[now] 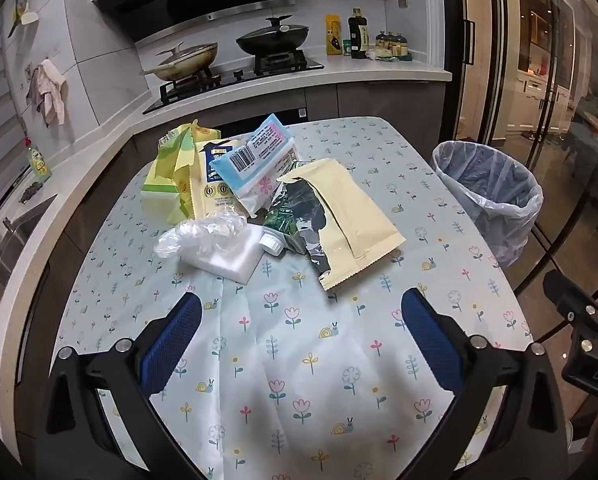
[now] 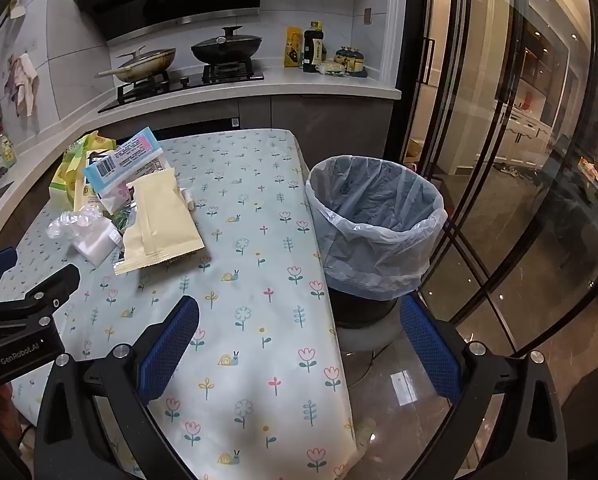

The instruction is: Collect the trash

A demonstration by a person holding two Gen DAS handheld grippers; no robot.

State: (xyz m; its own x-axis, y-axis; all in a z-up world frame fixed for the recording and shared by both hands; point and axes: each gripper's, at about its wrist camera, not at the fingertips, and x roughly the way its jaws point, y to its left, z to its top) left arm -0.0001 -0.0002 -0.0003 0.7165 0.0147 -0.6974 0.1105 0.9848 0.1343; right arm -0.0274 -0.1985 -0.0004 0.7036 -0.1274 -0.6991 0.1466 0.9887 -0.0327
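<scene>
Cream foil pouch tops a wrapper heap at the bench's far left, torn end facing the claws, likely first pick | blue pack, clear film alongside | lined bin just off bench's right edge for short drops | left claw spread, empty | right claw spread, empty, nearer bin.

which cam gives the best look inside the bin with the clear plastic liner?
Right wrist. The round bin with the clear plastic liner sits near the centre of that view beside the floral-cloth table, with its whole rim and inside visible. The left wrist view shows it smaller, off to the right, its inside less exposed.
</scene>
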